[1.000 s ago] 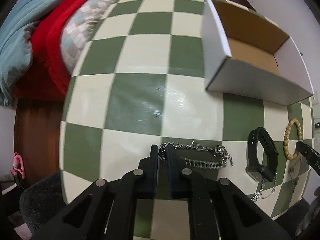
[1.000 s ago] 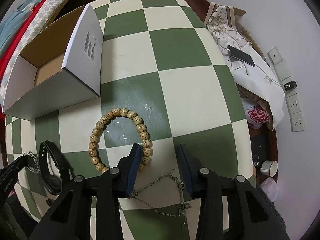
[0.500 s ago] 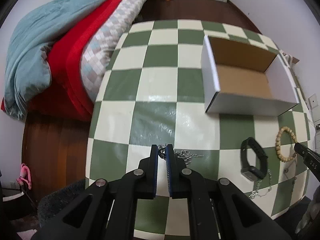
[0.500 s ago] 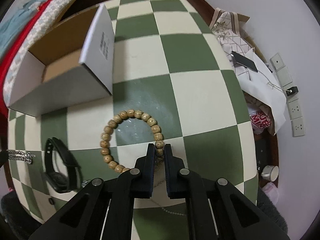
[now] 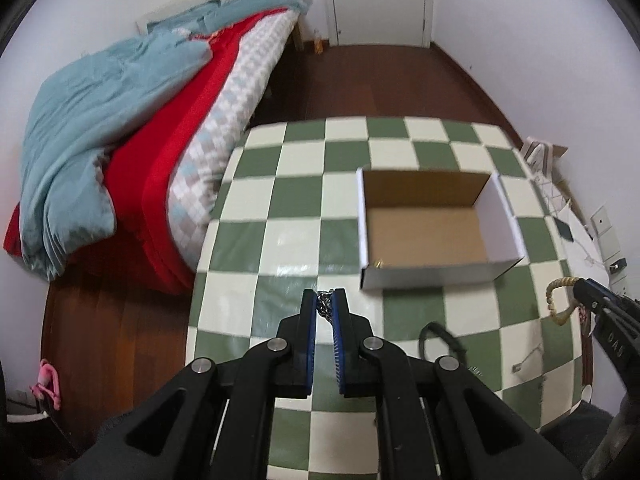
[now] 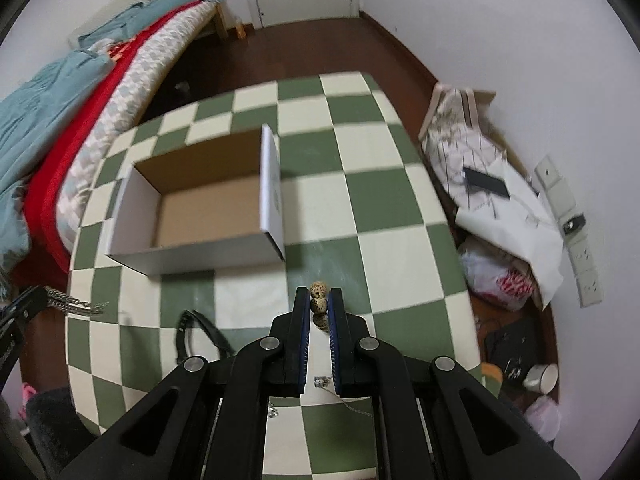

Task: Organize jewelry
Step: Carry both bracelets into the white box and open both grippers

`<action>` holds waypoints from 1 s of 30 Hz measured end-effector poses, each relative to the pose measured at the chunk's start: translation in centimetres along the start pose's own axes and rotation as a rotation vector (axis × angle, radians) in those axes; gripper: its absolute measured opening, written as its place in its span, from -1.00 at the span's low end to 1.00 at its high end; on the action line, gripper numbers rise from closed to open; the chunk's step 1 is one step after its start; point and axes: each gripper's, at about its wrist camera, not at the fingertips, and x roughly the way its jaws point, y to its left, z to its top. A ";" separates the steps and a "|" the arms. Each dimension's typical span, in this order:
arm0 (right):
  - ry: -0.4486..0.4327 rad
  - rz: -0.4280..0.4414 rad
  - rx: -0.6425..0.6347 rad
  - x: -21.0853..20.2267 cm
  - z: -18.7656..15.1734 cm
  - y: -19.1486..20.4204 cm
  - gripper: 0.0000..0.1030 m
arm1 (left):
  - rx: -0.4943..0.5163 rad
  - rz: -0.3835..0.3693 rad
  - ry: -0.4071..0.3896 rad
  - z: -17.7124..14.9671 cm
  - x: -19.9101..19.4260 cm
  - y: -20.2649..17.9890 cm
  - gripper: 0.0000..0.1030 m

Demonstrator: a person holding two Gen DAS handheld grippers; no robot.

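Our left gripper [image 5: 325, 305] pinches the floppy chain [image 5: 323, 307]; our right gripper [image 6: 319, 305] squeezes the hard, round beads [image 6: 319, 295]. Both dangle, so we hold tight.

The left gripper [image 5: 325, 307] points steeply down, its jaws nearly together, pinching a metal chain [image 5: 325, 306] at the fingertips. The right gripper [image 6: 319, 305], tilted down likewise, has its jaws clamped on a beaded bracelet [image 6: 319, 296], and reaches in at the left view's right edge.
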 end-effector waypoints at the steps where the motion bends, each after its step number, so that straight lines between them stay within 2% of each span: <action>1: -0.013 -0.005 -0.009 -0.6 0.3 0.5 -0.82 | 0.003 -0.002 -0.012 0.4 -0.4 -0.3 -0.90; 14: -0.139 -0.003 -0.063 -5.1 5.4 3.3 -0.82 | 0.008 -0.082 -0.100 6.4 -2.6 -3.5 -0.96; 22: -0.126 0.041 -0.061 -3.2 9.4 4.3 -0.82 | -0.041 -0.183 -0.041 11.2 0.5 -3.7 -0.96; 26: -0.065 0.108 -0.036 -0.4 11.1 4.3 -0.82 | -0.045 -0.253 0.031 12.5 3.4 -4.0 -0.98; 30: 0.011 0.159 -0.008 2.9 12.2 4.4 -0.82 | -0.036 -0.280 0.089 13.0 6.0 -4.4 -1.00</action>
